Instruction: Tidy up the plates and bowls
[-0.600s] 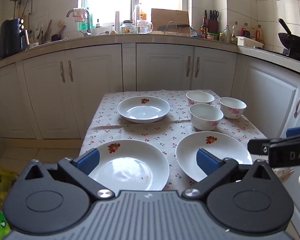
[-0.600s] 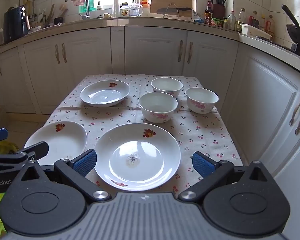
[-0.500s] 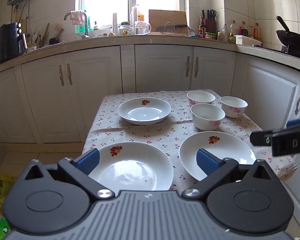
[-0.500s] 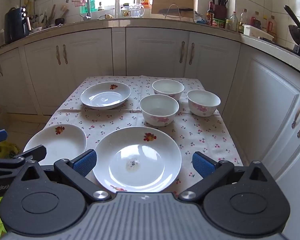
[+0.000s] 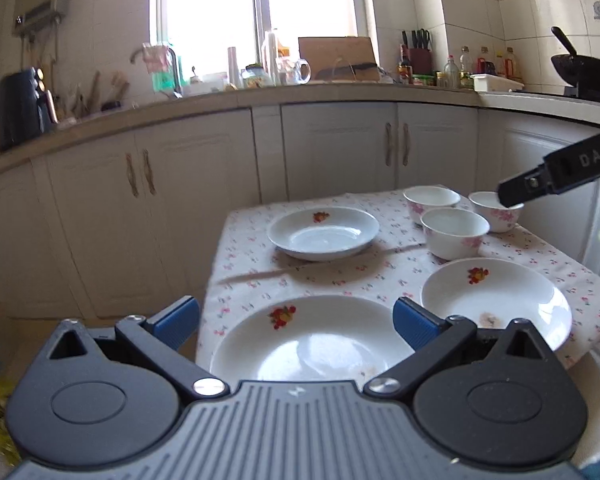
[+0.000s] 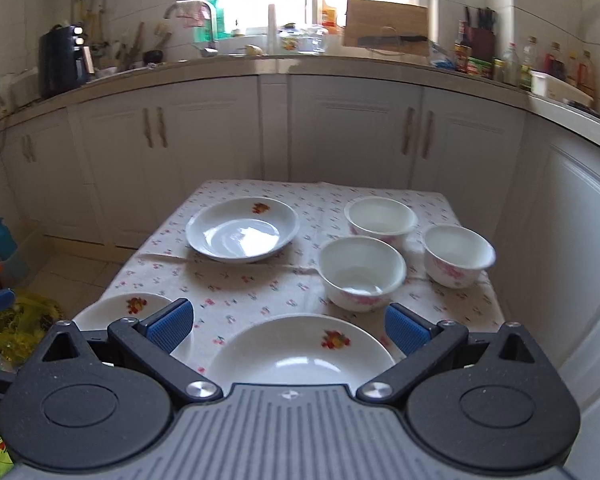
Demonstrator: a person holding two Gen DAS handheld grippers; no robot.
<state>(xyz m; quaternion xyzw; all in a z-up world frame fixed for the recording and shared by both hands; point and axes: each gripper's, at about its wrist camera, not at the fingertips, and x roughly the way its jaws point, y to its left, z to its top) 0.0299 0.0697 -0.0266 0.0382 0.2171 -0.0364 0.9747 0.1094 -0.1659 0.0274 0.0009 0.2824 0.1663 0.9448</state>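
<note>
1. Your left gripper (image 5: 296,318) is spread wide with nothing between its blue fingers (image 5: 175,317); it hangs over the near edge of the table (image 5: 380,276).
2. A plate (image 5: 312,340) lies just past and between those fingers; a 2nd plate (image 5: 496,300) sits beyond the right finger.
3. Your right gripper (image 6: 288,328) is also released and holds nothing.
4. The 2nd plate (image 6: 300,352) lies between its fingers; the 1st plate (image 6: 120,310) is beside the left finger.
5. Further ahead stand a 3rd plate (image 6: 242,234) toward the left and 3 bowls (image 6: 362,272) toward the right, close together.
</note>
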